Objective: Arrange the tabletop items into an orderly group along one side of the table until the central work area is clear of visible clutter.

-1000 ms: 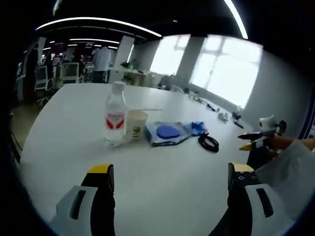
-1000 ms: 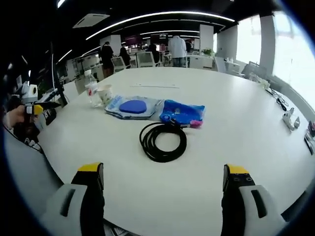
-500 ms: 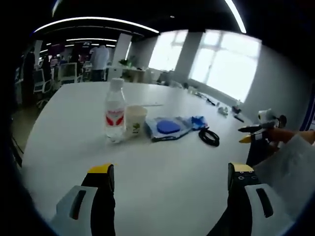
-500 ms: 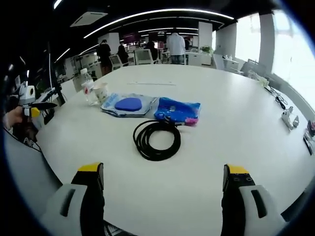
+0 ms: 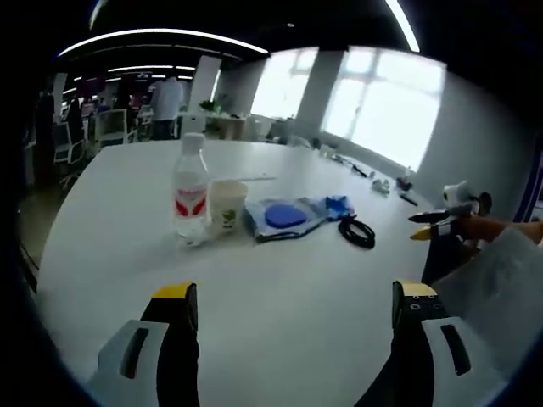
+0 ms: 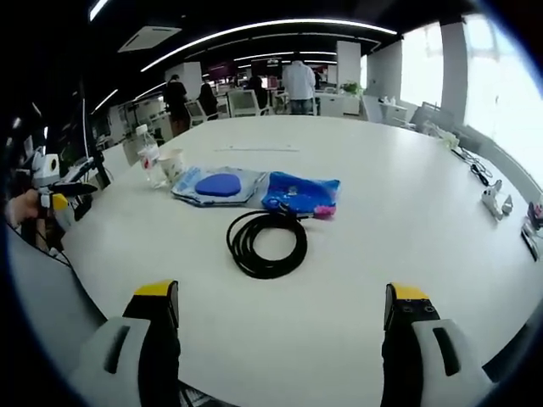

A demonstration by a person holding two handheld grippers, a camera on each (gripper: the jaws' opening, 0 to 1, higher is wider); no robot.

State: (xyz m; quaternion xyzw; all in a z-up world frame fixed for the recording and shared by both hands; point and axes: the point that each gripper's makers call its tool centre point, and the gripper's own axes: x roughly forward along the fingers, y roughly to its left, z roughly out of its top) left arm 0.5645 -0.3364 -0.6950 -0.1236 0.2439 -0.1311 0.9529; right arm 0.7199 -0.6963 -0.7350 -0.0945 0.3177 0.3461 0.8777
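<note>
On the white round table (image 5: 280,297) stand a clear water bottle (image 5: 190,193) with a red label and a paper cup (image 5: 226,205) beside it. To their right lie a clear bag with a blue disc (image 5: 284,216), a blue packet (image 5: 337,206) and a coiled black cable (image 5: 357,232). My left gripper (image 5: 293,292) is open, short of the bottle. In the right gripper view the cable (image 6: 265,242) lies ahead of my open right gripper (image 6: 280,297), with the blue packet (image 6: 301,193), the disc bag (image 6: 219,185), the cup (image 6: 176,164) and the bottle (image 6: 150,156) beyond.
The right gripper (image 5: 445,222) enters the left gripper view at the right edge, held by a hand. Small items (image 6: 496,201) lie at the table's far right rim. People (image 6: 298,83) and office chairs stand beyond the table.
Both views have drifted slightly, so the items sit a little further left in each. Nothing on the table has moved and both grippers stay open.
</note>
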